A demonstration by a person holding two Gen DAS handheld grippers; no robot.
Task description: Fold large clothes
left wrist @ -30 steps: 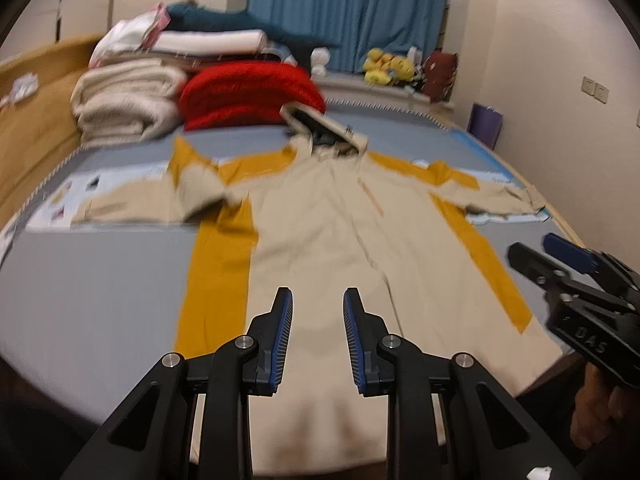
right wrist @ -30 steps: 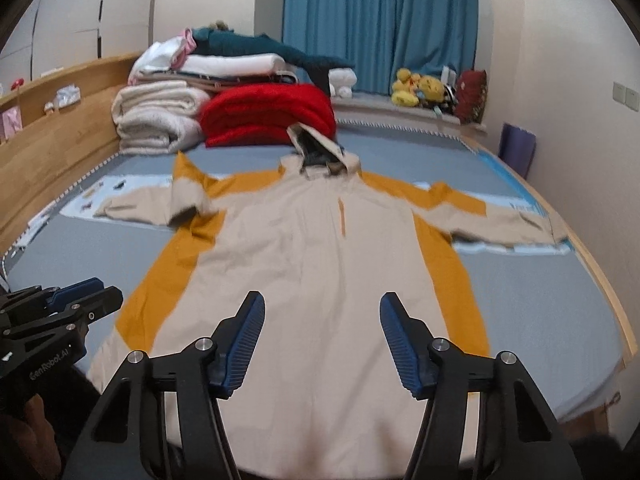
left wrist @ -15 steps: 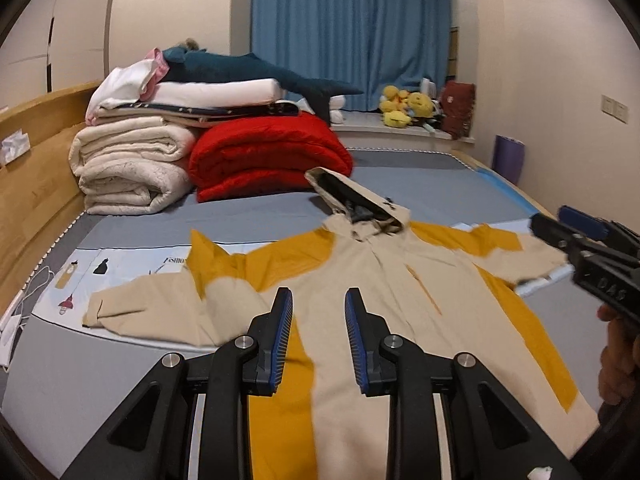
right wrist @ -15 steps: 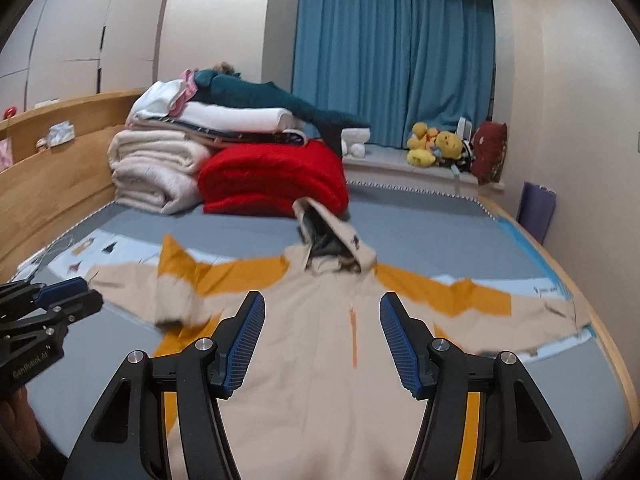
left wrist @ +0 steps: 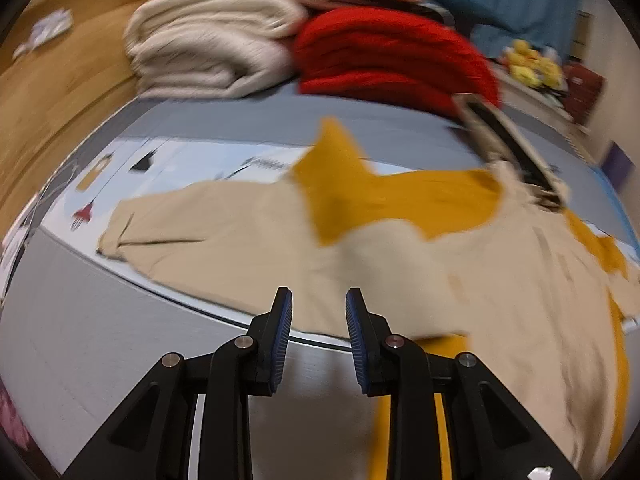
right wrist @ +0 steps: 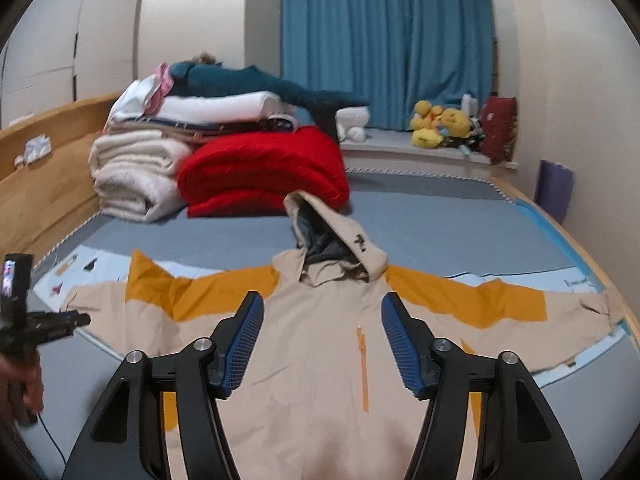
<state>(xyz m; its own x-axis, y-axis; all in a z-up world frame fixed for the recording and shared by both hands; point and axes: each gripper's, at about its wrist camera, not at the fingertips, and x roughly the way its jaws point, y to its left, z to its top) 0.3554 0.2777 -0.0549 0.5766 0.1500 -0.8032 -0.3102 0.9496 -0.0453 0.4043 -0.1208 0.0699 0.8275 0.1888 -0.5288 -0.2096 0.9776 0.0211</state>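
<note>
left gripper (left wrist: 319, 306): fingers slightly parted, holding nothing | right gripper (right wrist: 322, 312): fingers spread wide, holding nothing

Pretty normal bedroom. Big bed (right wrist: 420, 232) with a grey-blue cover and a wooden side rail (right wrist: 44, 184) running along the left. Blue curtains (right wrist: 384, 40) hang across the far wall, with a low ledge (right wrist: 404, 148) under them holding yellow plush toys (right wrist: 438, 122). Off-white walls (right wrist: 576, 60), what looks like cupboard doors (right wrist: 68, 40) on the left. Folded cream blankets (right wrist: 132, 172) and a red quilt (right wrist: 264, 168) sit stacked at the head end. Soft indoor lighting.
</note>
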